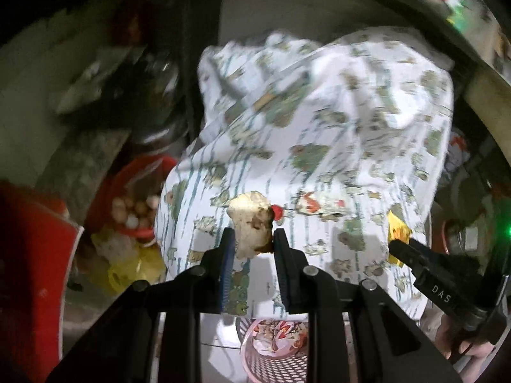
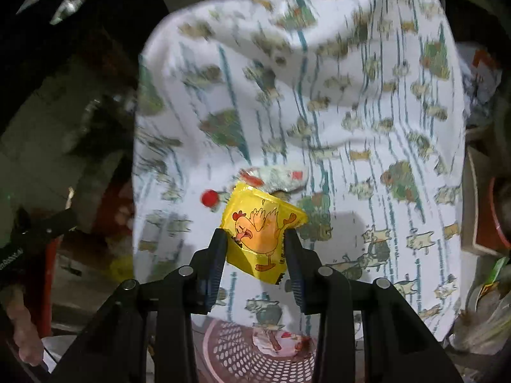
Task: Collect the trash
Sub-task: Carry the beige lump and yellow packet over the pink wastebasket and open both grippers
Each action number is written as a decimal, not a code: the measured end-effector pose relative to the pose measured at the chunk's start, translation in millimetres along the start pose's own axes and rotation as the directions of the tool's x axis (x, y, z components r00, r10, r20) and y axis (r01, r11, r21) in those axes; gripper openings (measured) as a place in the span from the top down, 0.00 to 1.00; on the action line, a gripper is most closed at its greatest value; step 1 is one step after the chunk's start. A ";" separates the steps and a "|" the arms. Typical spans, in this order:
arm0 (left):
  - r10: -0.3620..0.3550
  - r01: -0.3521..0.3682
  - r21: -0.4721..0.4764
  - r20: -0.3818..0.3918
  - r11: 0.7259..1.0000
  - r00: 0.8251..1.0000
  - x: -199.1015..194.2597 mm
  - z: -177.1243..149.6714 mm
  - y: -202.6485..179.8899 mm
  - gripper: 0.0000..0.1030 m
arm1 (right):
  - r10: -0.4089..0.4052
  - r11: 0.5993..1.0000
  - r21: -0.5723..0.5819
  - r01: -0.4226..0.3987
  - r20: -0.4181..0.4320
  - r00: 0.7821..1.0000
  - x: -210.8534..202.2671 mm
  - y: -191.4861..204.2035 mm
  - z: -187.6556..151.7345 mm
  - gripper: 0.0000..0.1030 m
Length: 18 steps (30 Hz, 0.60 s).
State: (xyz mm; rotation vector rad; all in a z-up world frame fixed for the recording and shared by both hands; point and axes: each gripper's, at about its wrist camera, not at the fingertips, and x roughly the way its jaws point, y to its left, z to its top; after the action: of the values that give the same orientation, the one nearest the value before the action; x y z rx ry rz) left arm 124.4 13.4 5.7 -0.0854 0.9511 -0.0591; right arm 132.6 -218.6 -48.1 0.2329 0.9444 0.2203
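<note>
My left gripper (image 1: 252, 239) is shut on a crumpled, brown-stained white tissue (image 1: 250, 221), held above a table with a white cartoon-print cloth (image 1: 319, 127). My right gripper (image 2: 255, 242) is shut on a yellow wrapper with a chicken drawing (image 2: 260, 226); it also shows in the left wrist view (image 1: 397, 231) at the right gripper's tip. A small red cap (image 2: 209, 198) and a crumpled white-and-red wrapper (image 2: 278, 175) lie on the cloth beyond the wrapper. A pink perforated basket (image 2: 242, 354) with trash in it sits below the table's near edge, also in the left wrist view (image 1: 255, 360).
Left of the table stand a red bowl of small round items (image 1: 137, 204), a yellow plastic bag (image 1: 127, 271) and a red object (image 1: 28, 255). Dark metal pots (image 1: 159, 95) are behind. Clutter and plastic bags (image 2: 479, 312) sit to the right.
</note>
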 end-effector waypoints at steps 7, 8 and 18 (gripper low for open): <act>-0.035 0.036 -0.011 0.023 0.999 0.999 -37.8 -23.3 -10.0 0.78 | 0.046 0.998 0.044 -0.051 0.112 0.993 -72.2 -1.8 -23.7 0.62; -0.044 0.044 -0.024 0.019 0.999 0.999 -38.0 -28.1 -10.1 0.78 | 0.043 0.997 0.055 -0.050 0.124 0.991 -78.5 -3.1 -28.4 0.62; -0.118 0.108 -0.084 -0.127 0.991 0.985 9.5 -98.3 -20.6 0.78 | 0.096 0.965 0.238 -0.107 0.054 0.994 -72.2 -30.1 -102.3 0.62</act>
State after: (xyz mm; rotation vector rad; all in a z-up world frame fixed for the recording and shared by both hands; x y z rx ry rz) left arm 49.5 -12.6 -56.8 -0.2087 1.0803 -0.1350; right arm 10.3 -257.6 -58.9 0.5090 0.9176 0.1939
